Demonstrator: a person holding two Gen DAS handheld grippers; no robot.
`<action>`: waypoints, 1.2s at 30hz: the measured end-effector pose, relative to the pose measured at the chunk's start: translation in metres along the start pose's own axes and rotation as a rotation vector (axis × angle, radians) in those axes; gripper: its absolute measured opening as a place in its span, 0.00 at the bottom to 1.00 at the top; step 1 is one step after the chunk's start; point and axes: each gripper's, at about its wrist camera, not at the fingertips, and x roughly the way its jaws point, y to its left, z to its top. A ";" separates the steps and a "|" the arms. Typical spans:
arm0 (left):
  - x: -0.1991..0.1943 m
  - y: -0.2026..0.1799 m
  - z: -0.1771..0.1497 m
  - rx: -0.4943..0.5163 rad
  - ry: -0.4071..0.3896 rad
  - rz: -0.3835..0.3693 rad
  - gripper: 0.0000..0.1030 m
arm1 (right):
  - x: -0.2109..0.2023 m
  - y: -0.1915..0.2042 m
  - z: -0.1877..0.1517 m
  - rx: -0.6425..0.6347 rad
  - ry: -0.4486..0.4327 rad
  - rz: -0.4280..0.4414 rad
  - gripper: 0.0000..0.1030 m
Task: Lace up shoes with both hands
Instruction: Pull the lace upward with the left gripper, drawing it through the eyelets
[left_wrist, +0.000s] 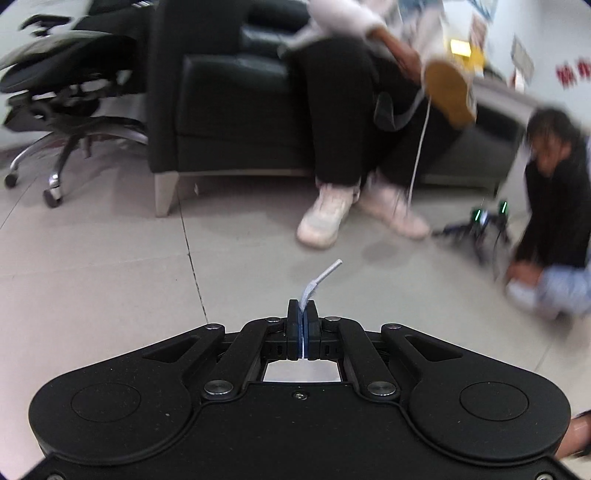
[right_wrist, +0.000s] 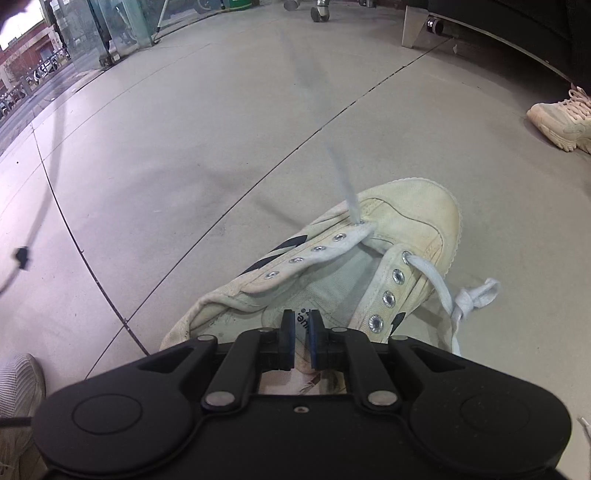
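- Closest to us in the left wrist view, our left hand-held gripper (left_wrist: 303, 310) has its pads pressed together on the end of the white shoelace (left_wrist: 320, 277), and the stiff tip pokes out past the pads, bent off to the right.
- Over on the right wrist view, our right hand-held gripper (right_wrist: 300, 326) sits low over the shoe's opening with its pads nearly together, just a thin gap between them. We can't tell if it's actually pinching the tongue or only hanging right above it.
- Just past that is the cream canvas shoe (right_wrist: 402, 218), lying on the floor (right_wrist: 221, 122) with the toe pointing away from us and dark stripes on its side.
- Only the front pair of eyelets is laced. From the left front eyelet (right_wrist: 357, 223) the lace goes up and away, blurred. From the right front one, the other end (right_wrist: 469, 295) droops over the side of the shoe with a loose knot in it.
- The remaining eyelets (right_wrist: 388, 298) on both sides are empty.
- Farther out, the left view is pretty blurry: someone in black trousers and pale sneakers (left_wrist: 325, 218) sits on a black sofa (left_wrist: 229, 122), holding up another shoe with a yellow sole (left_wrist: 448, 92) and a lace dangling down.
- Off right, another person (left_wrist: 554, 206) crouches on the floor, and an office chair (left_wrist: 62, 96) stands at far left.
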 end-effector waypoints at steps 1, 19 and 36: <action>-0.013 -0.002 -0.001 0.020 -0.013 0.029 0.01 | 0.000 0.002 0.000 -0.011 0.001 -0.008 0.06; 0.011 -0.054 -0.049 0.690 -0.121 0.573 0.01 | 0.005 0.020 0.004 -0.109 0.013 -0.099 0.06; -0.052 -0.003 0.033 0.785 -0.355 1.084 0.02 | 0.007 0.019 0.005 -0.116 0.018 -0.102 0.06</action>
